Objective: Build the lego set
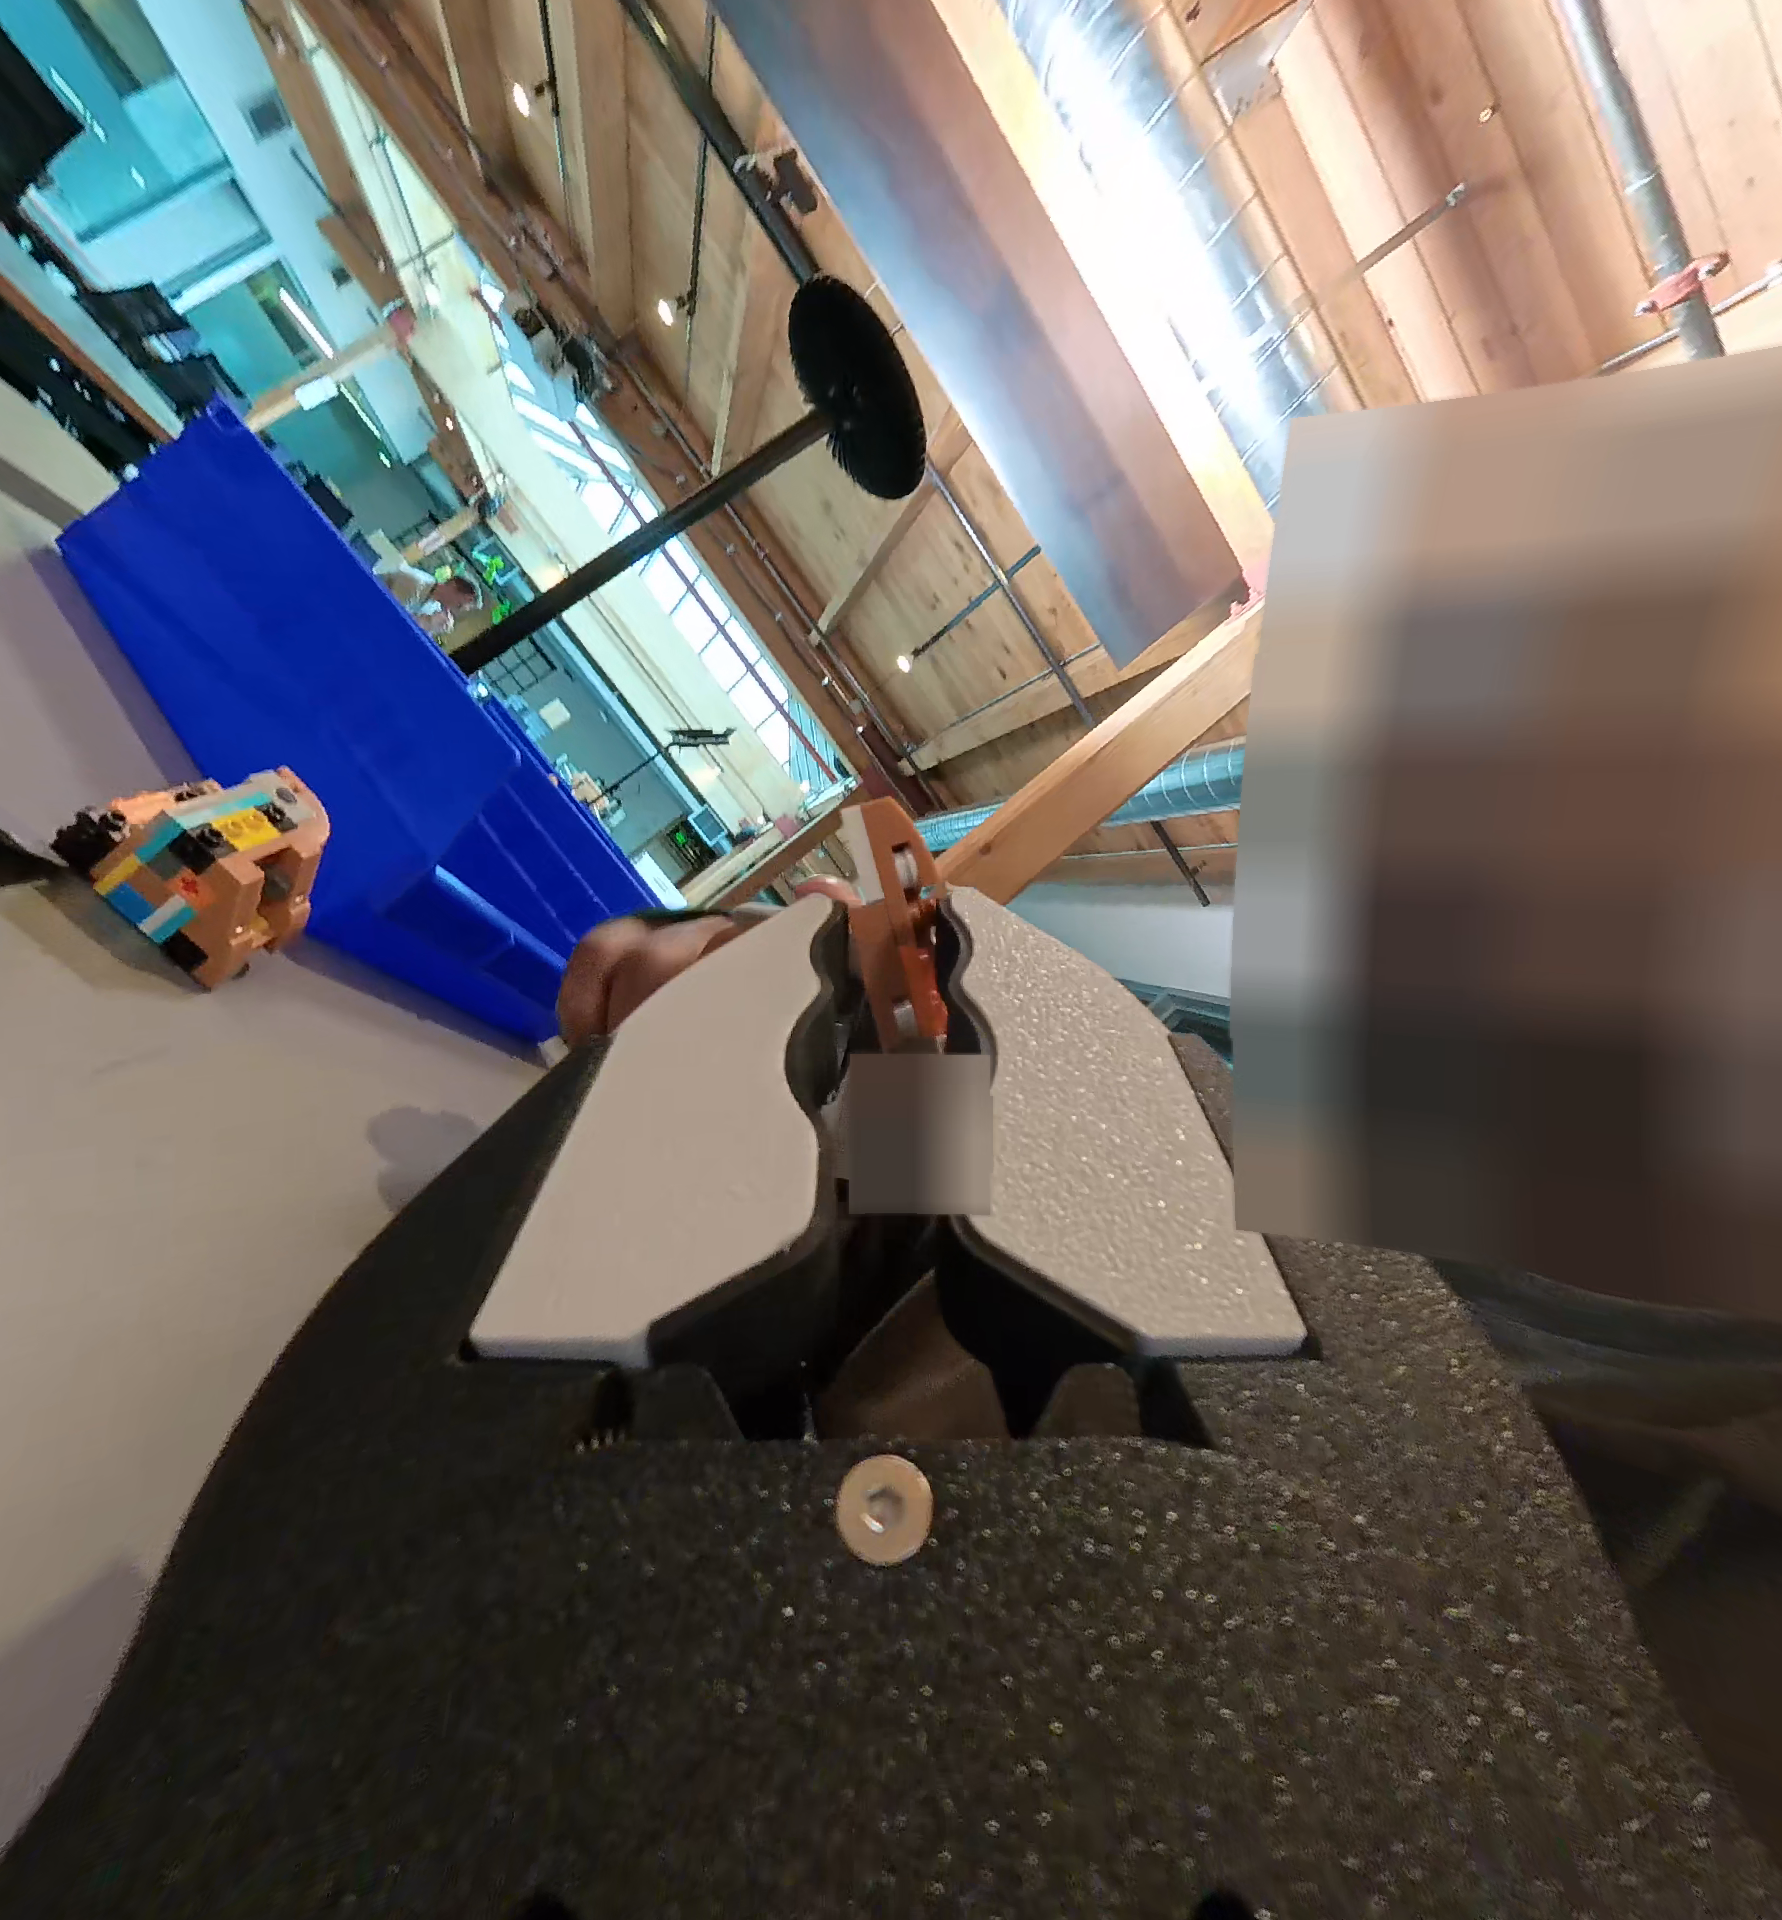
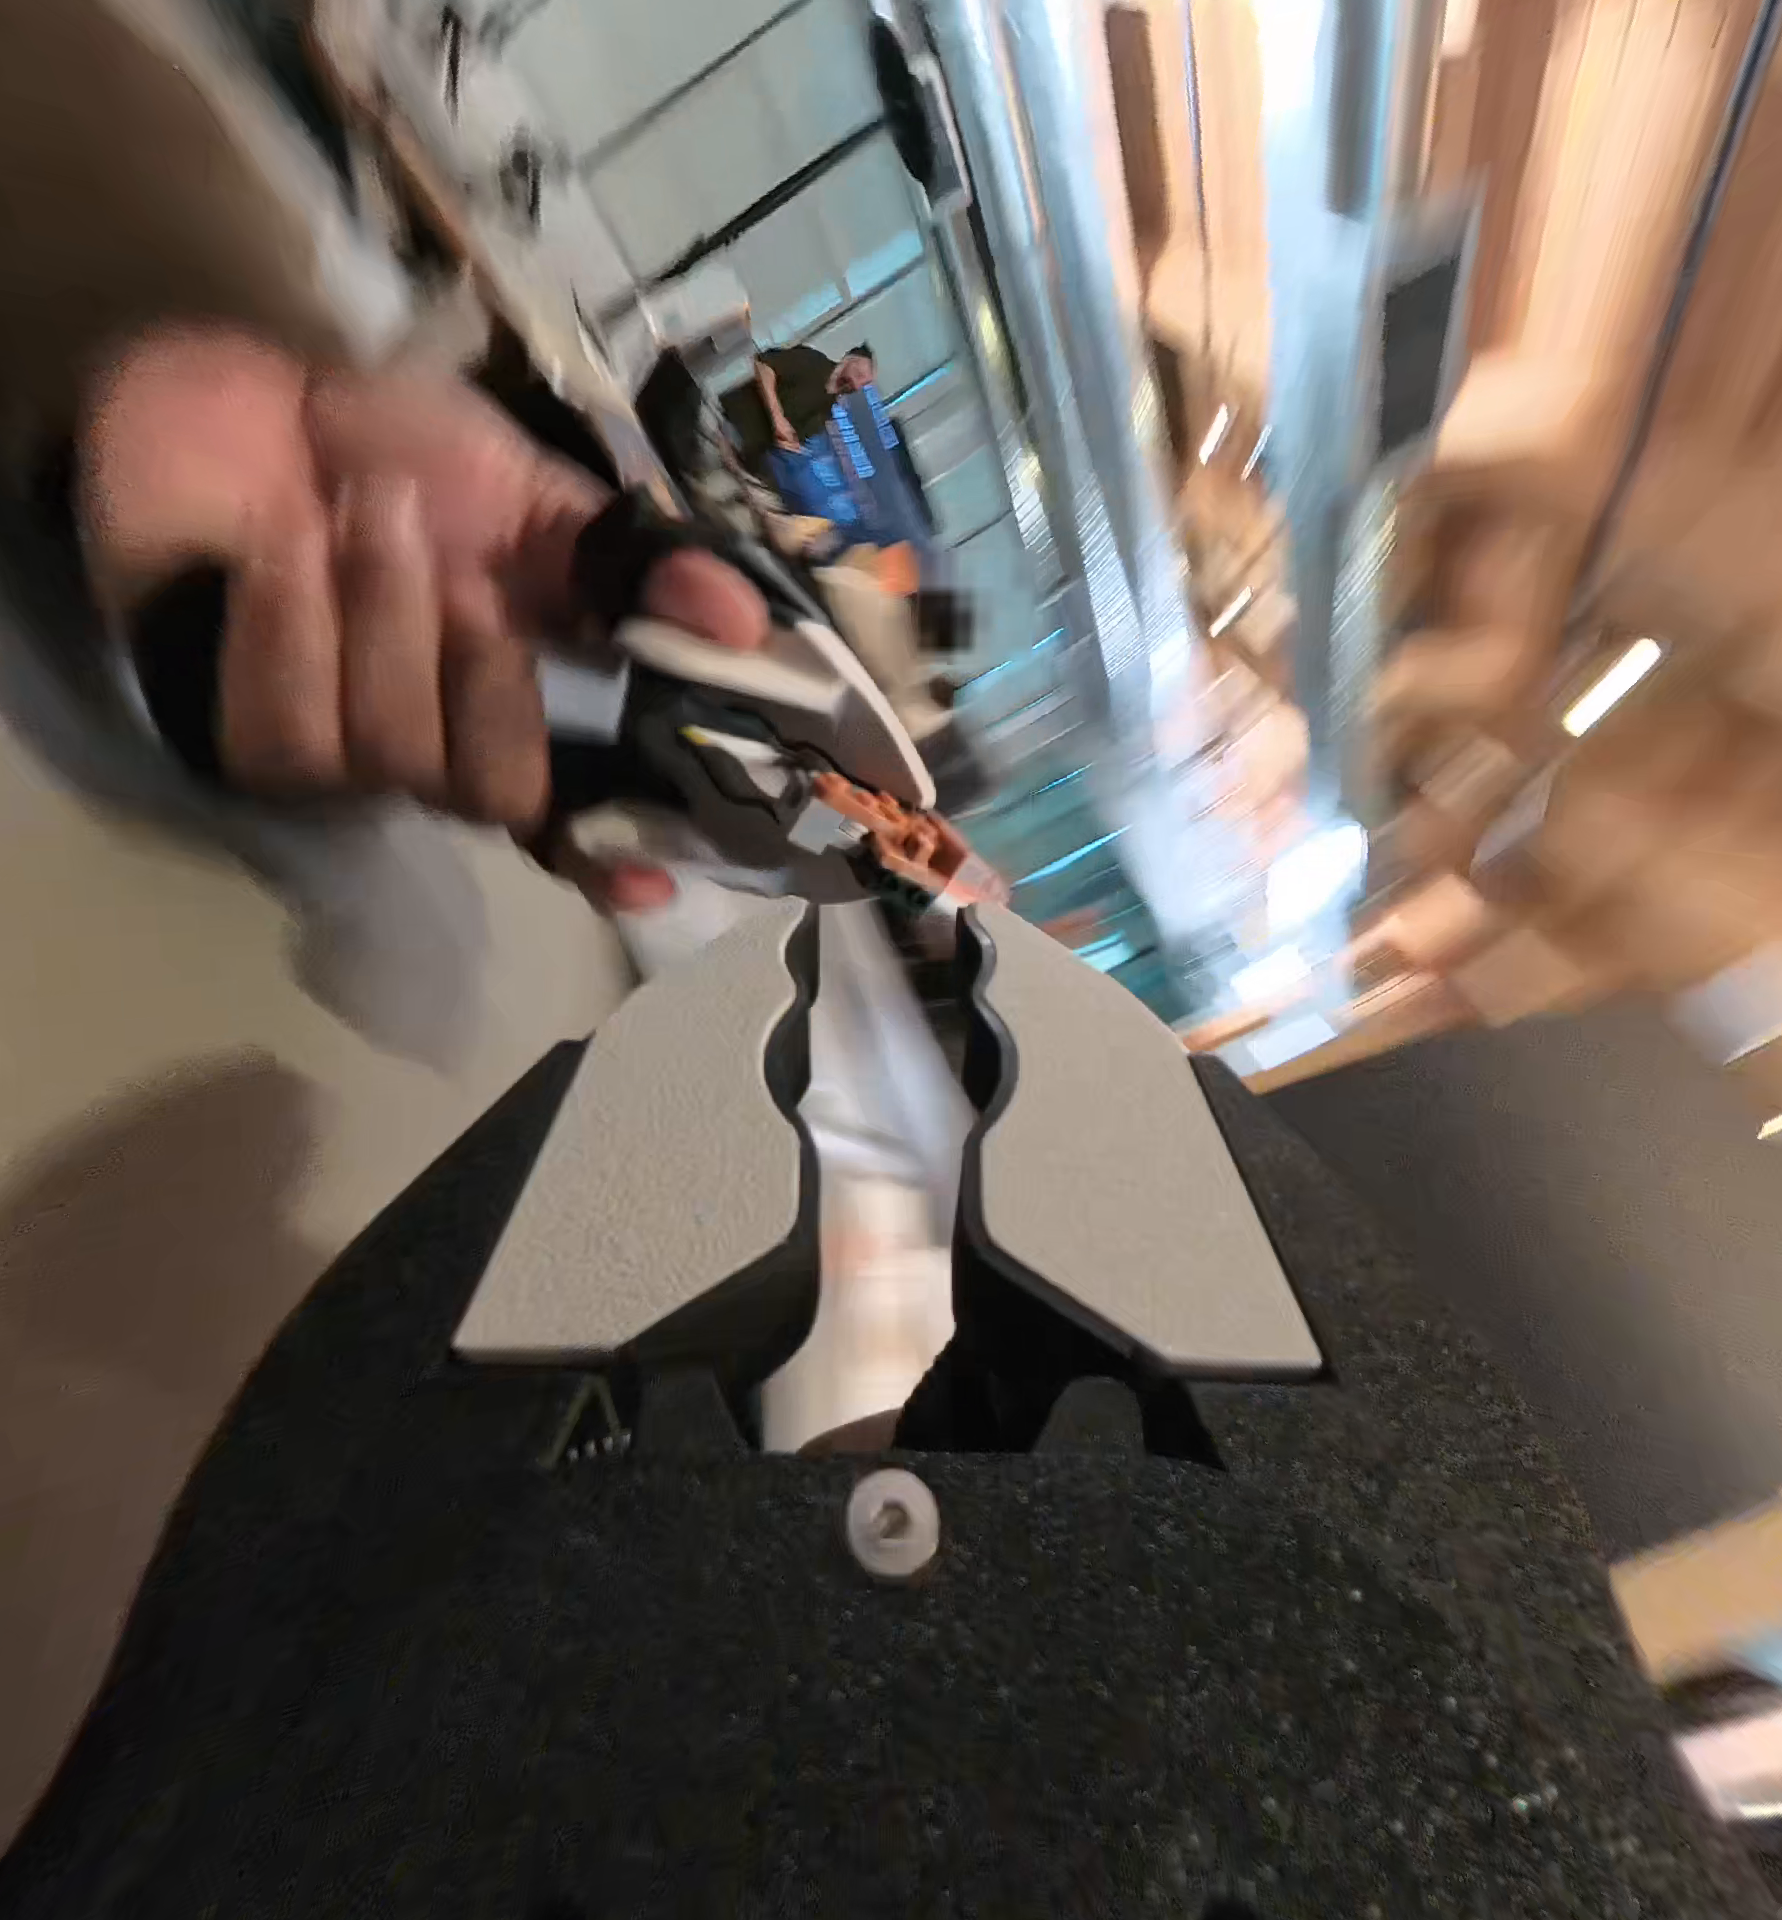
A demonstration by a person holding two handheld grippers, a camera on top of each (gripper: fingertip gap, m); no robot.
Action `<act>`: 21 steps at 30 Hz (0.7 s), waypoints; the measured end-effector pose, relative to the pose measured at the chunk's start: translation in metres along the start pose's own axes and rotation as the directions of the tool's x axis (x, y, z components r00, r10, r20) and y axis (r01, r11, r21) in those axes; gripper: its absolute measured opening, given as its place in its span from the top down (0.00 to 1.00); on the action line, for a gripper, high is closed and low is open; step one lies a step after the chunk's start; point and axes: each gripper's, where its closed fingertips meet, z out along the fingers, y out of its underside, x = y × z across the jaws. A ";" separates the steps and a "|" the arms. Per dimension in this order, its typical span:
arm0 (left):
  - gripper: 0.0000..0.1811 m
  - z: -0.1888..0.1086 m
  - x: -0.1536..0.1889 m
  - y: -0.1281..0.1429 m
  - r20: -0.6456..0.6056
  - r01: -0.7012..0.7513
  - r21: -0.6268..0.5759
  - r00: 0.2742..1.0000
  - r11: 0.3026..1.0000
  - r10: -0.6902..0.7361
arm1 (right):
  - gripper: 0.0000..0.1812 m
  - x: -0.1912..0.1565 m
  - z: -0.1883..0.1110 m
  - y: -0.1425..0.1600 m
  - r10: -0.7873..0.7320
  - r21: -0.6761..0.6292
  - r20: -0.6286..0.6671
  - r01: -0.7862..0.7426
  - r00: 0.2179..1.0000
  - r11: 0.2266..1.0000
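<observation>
Brown plastic is what I see pinched at the tip of my left gripper (image 1: 892,935): a small lego piece (image 1: 902,925) made of flat studded plates, with a white slab on one side and pale round studs showing, stands upright between the two wavy-edged grey fingers (image 1: 1074,1091), which are clenched on it. Those fingers have a grainy, pebbled finish and sit in a speckled black foam-like body. Far off to the left, a blocky lego model (image 1: 206,873) of tan, black, teal and yellow bricks rests on the smooth grey table (image 1: 139,1143), just beside a glossy blue bin (image 1: 326,665) with ribbed sides. From my right wrist view the picture is smeared with motion, but I can make out the same brown piece (image 2: 892,836) held in the left gripper's tip, with a hand (image 2: 347,613) wrapped around that tool's handle. My right gripper (image 2: 887,935) has its fingers parted with a clear gap between the scalloped inner edges, and nothing sits between them; its tips are just below the brown piece, though I cannot tell whether they touch it.
</observation>
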 end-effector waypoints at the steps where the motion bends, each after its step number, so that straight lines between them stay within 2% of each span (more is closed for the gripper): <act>1: 0.91 0.000 0.001 -0.001 -0.005 -0.017 0.013 1.000 1.000 0.017 | 0.86 0.001 0.002 0.001 0.167 -0.011 0.022 -0.166 0.986 0.986; 2: 0.91 0.001 0.001 -0.002 0.002 -0.042 0.029 0.999 0.999 0.042 | 0.86 0.003 0.004 0.002 0.322 -0.018 0.040 -0.322 0.946 0.947; 4: 0.91 0.001 0.002 -0.004 0.001 -0.086 0.045 0.996 0.995 0.086 | 0.86 0.009 0.006 0.003 0.584 -0.025 0.068 -0.583 0.809 0.812; 6: 0.91 0.002 0.002 -0.005 0.010 -0.127 0.048 0.992 0.991 0.126 | 0.85 0.015 0.007 0.005 0.750 -0.031 0.078 -0.751 0.656 0.660; 10: 0.92 0.004 -0.003 0.001 0.079 -0.280 -0.016 0.957 0.960 0.280 | 0.83 0.021 0.008 0.009 0.926 -0.055 0.113 -0.928 0.361 0.369; 13: 0.91 0.009 -0.002 0.010 0.106 -0.461 -0.115 0.875 0.880 0.473 | 0.81 0.017 0.009 0.009 0.970 -0.090 0.171 -0.978 0.171 0.188; 16: 0.91 0.013 0.001 0.021 0.090 -0.600 -0.201 0.776 0.774 0.624 | 0.81 0.011 0.010 0.011 0.974 -0.126 0.213 -0.987 0.074 0.102; 19: 0.91 0.014 0.002 0.024 0.085 -0.646 -0.227 0.732 0.729 0.675 | 0.85 0.008 0.008 0.006 0.965 -0.140 0.257 -0.986 0.054 0.093; 21: 0.91 0.013 0.001 0.024 0.092 -0.651 -0.239 0.723 0.720 0.684 | 0.90 0.006 0.008 0.004 0.960 -0.141 0.269 -0.983 0.079 0.121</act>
